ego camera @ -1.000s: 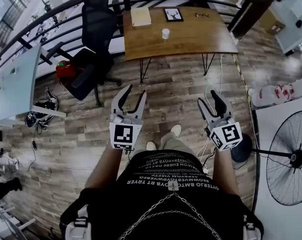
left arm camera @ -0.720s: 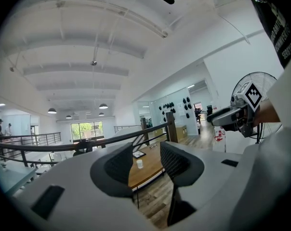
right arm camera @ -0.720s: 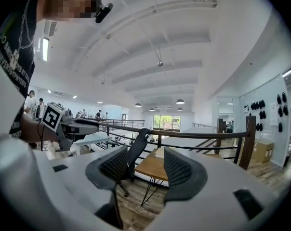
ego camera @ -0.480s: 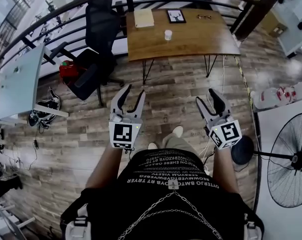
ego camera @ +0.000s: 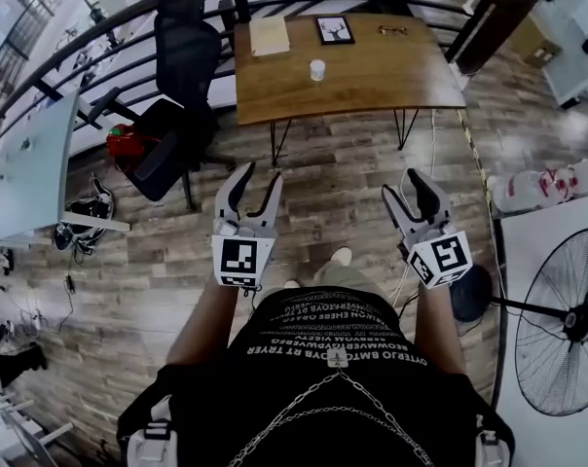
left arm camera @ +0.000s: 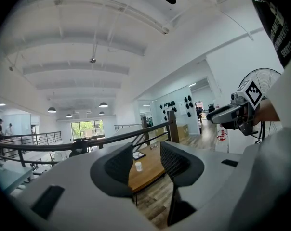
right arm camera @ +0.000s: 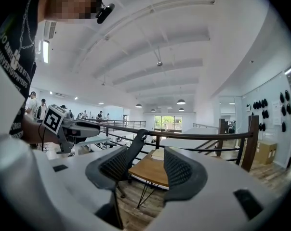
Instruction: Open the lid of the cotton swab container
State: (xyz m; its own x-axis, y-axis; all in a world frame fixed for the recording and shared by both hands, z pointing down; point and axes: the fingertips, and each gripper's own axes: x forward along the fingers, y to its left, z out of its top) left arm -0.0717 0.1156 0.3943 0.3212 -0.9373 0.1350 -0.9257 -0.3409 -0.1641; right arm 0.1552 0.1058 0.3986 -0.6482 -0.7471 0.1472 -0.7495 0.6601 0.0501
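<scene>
tabletop (ego camera: 372, 71): brown wood, thin black legs, on plank floor (ego camera: 343, 178) | near middle: small white cotton swab container (ego camera: 317, 68), upright | far edge: beige pad (ego camera: 270, 35), framed picture (ego camera: 336, 29), glasses (ego camera: 392, 30)

Tools: 2, i.e. left tool (ego camera: 261, 173) and right tool (ego camera: 403, 185). Desks: 2, i.e. wood desk (ego camera: 372, 78) ahead and pale desk (ego camera: 26, 163) at far left. On the wood desk, 1 each: container (ego camera: 317, 68), frame (ego camera: 335, 29), pad (ego camera: 270, 35), pr of glasses (ego camera: 392, 29); 4 things in all. Chair (ego camera: 177, 76): 1, black, beside the wood desk. Fan (ego camera: 565, 324): 1, at right. Bag (ego camera: 122, 136): 1, red, by the chair. Shoes (ego camera: 342, 255): 2, low down btwn the tools
</scene>
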